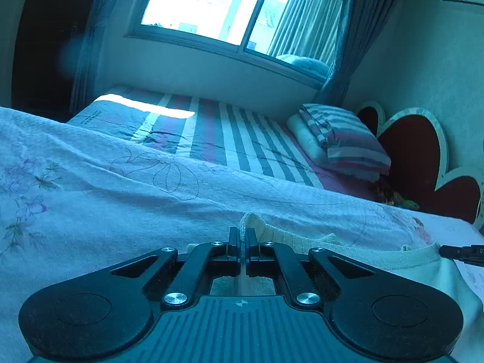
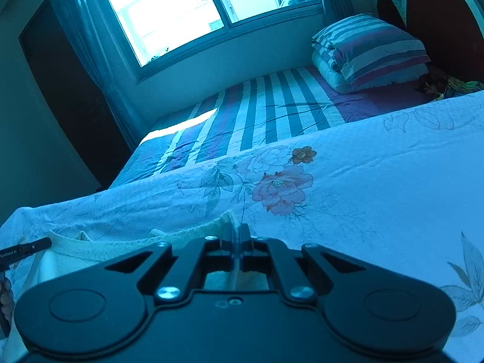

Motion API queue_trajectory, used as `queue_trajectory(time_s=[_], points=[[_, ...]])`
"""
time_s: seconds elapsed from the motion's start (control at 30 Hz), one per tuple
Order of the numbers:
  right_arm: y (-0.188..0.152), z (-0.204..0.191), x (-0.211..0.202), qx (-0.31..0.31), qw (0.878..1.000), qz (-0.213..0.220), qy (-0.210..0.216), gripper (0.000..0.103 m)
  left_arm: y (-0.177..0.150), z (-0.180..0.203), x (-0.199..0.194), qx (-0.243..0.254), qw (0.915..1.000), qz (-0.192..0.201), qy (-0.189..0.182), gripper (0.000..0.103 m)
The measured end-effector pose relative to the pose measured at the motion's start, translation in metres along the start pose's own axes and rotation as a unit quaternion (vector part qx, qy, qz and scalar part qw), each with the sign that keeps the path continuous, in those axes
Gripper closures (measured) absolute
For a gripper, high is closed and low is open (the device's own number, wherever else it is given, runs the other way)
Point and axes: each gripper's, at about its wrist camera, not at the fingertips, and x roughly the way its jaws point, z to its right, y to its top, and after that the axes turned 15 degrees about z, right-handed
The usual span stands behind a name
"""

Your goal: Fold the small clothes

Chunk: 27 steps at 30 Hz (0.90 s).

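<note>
Your left tongs (image 1: 242, 239) are pinched tight on a corner of the cream garment (image 1: 348, 255), with a sliver of its ribbed hem showing between the two closed fingers and a small peak of fabric rising just above them. From that grip the garment's edge runs off to your right, toward the dark tip of the right tongs (image 1: 462, 254) that pokes in at the frame's edge. In the right wrist view, your right tongs (image 2: 237, 237) are likewise clamped on the garment (image 2: 121, 245), a strip of cloth caught between the fingers and a corner standing up just to their left; the hem stretches away leftward to where the left tongs (image 2: 27, 249) enter. So the garment hangs between your two tools, held at both ends, its body dropping below the hem line toward you, with part of it visible through the gaps in each tool's linkage. It sits over the white floral sheet (image 2: 363, 181) spread on the near side of the bed. Beyond that lies the striped bedcover (image 1: 230, 139), with a striped pillow (image 1: 348, 139) near the red headboard (image 1: 414, 157), and a bright window (image 1: 211, 3) behind.
</note>
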Motion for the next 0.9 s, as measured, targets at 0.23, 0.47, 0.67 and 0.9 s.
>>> queue_trajectory(time_s=[0.23, 0.47, 0.67, 0.9], points=[[-0.003, 0.002, 0.000, 0.012, 0.999, -0.011, -0.050, 0.090, 0.002, 0.002, -0.007, 0.013, 0.9979, -0.015, 0.062, 0.099], [-0.011, -0.076, -0.033, -0.055, 0.995, -0.026, 0.080, 0.085, 0.002, 0.075, -0.050, 0.072, 0.9966, -0.023, -0.032, 0.087], [-0.052, -0.146, -0.007, -0.125, 0.981, -0.077, 0.130, 0.084, -0.032, 0.136, -0.037, 0.152, 0.9849, -0.042, -0.072, 0.033], [-0.050, -0.095, -0.025, -0.150, 0.988, -0.034, 0.011, 0.090, -0.030, 0.083, -0.052, 0.127, 0.9912, -0.038, 0.006, 0.033]])
